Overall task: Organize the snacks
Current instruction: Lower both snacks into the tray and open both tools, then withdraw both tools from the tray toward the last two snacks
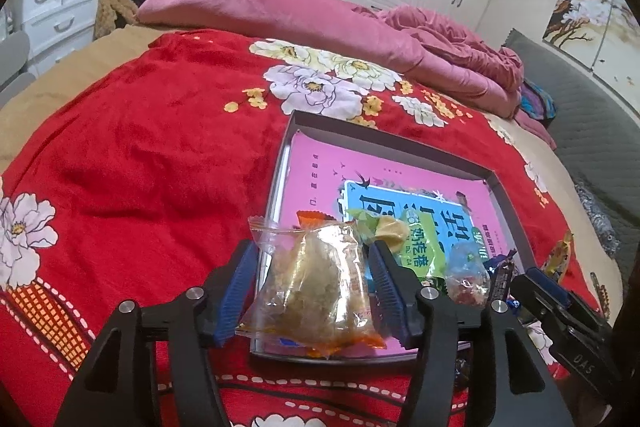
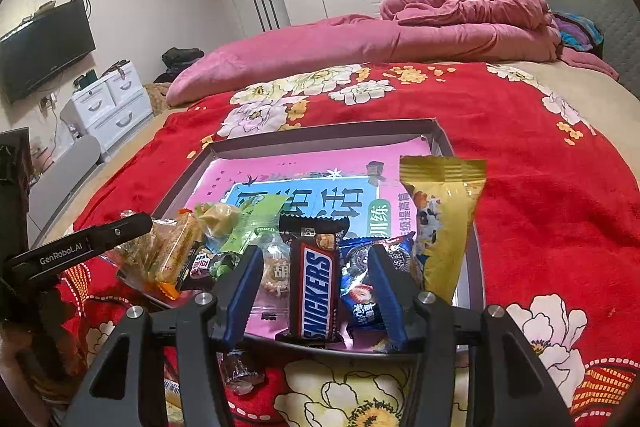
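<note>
A shallow grey tray with a pink printed liner lies on the red floral blanket; it also shows in the right wrist view. My left gripper is open around a clear bag of pale crumbly snack that rests on the tray's near left corner. My right gripper is open, its fingers on either side of a Snickers bar lying at the tray's near edge. Beside it lie a blue Oreo pack, a gold packet, a green packet and a clear nut bag.
A wrapped candy lies on the blanket in front of the tray. The red floral blanket covers the bed, with a pink quilt bunched at the far side. White wardrobes, a drawer unit and a wall TV stand beyond.
</note>
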Demonstrator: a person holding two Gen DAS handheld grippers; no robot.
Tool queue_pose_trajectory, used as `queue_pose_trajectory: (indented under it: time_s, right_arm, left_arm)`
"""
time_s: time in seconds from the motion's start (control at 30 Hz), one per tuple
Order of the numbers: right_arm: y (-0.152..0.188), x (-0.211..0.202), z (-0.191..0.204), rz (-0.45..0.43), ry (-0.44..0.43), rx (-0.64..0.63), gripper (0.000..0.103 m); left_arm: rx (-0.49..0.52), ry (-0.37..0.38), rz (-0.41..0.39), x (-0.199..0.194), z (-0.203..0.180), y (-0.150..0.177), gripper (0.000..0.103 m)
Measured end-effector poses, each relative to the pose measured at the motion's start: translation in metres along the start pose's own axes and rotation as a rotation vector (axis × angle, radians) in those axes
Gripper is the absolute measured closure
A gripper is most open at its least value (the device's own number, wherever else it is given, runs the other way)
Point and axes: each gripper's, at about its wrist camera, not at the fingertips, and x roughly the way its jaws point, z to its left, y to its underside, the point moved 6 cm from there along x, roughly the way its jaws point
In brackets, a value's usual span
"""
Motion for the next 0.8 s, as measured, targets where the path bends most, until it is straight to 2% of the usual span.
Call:
queue_pose_trajectory:
  time_s: [0.07, 0.33, 0.8]
  right_arm:
    - [0.0, -0.001, 0.0, -0.004, -0.003, -0.001, 0.047]
    - [-0.003, -0.006, 0.002, -0.019, 0.001, -0.013, 0.041]
    - [-0.004, -0.017, 0.011, -0.045, -0.015, -0.054, 0.036]
  left_arm:
    - [0.003, -0.001, -0.007, -0.002, -0.001, -0.001, 0.035]
    - [0.047, -0.028, -0.048, -0.012, -0.007, -0.003, 0.028]
    - [0.058, -0.017, -0.052, -0.024, -0.009, 0.002, 0.028]
